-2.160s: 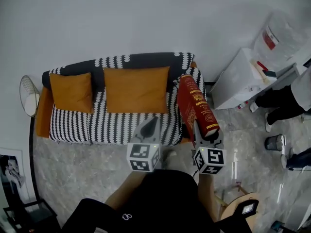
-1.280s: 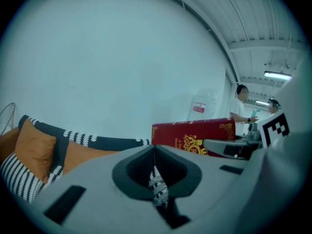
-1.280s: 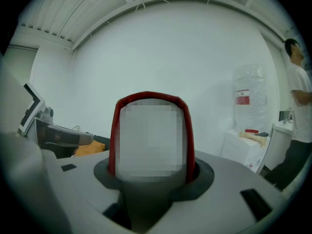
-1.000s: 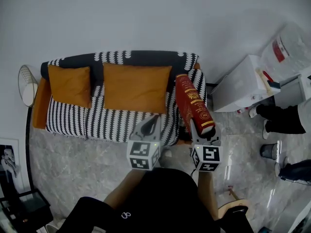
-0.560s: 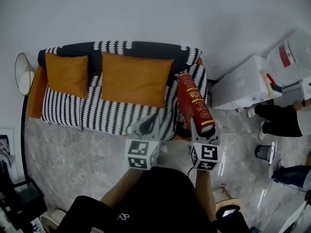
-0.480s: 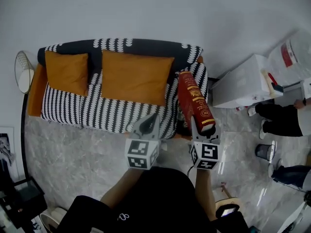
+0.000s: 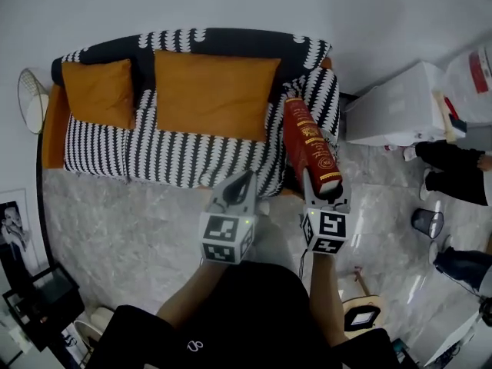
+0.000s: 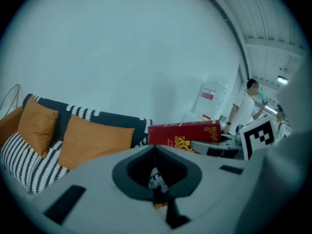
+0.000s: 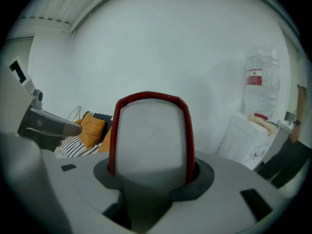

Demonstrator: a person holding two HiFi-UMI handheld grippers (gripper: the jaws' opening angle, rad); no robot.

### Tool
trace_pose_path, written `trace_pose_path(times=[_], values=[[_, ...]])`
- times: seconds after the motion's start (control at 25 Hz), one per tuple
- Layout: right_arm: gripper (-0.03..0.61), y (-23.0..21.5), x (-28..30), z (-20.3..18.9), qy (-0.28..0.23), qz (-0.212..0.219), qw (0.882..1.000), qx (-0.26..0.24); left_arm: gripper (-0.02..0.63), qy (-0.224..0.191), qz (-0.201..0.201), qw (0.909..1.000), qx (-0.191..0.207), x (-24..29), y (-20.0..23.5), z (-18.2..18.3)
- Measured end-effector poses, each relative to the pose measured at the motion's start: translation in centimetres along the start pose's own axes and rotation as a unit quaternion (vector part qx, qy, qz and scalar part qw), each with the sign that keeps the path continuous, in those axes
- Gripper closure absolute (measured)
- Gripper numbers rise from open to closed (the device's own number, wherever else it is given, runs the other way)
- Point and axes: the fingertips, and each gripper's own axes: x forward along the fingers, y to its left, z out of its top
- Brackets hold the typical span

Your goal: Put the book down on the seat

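Sofa (image 7: pixel 165 156) backs onto wall (image 7: pixel 231 6). On it, against the backrest: small cushion (image 7: pixel 96 94) at left end, large cushion (image 7: pixel 214 94) at centre. Book (image 7: pixel 310 148) in right claw (image 7: pixel 323 194), over sofa's right end. Left claw (image 7: pixel 242 181) to its left, above floor (image 7: pixel 115 214). Cabinet (image 7: pixel 400 106) right of sofa.

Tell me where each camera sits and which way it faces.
Head view: on the person's head, looking down at the sofa; forearms, left gripper, right gripper show.
Left gripper view: on the left gripper, facing the sofa over its shut jaws.
Right gripper view: on the right gripper, facing the wall; the book fills its jaws.
Shared: all three show book and sofa.
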Motion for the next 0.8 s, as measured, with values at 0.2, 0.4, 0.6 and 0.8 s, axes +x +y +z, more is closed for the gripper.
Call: trace_pose_path(times=[0.2,0.4,0.6,0.8], values=[[0.351,-0.9,2.5,-3.9,0.056,-0.009,0.998,0.0,0.601,0.021,0.0,0.9996,-0.017,1.9,0.3,-2.0],[0.351,-2.1,5.3,-7.6,0.094,-0.014,0.995,0.008,0.601,0.05,0.009,0.9982,-0.033,3.6,1.1,-4.8],[0.351,-3.0,9.7,-10.6,0.101,-0.019,0.994,0.027,0.601,0.074,0.024,0.9959,-0.047,5.0,2.8,-7.5],[0.351,-4.0,14.2,-12.0,0.089,-0.03,0.995,0.045,0.601,0.096,0.029,0.9938,-0.047,6.7,4.4,-10.0]])
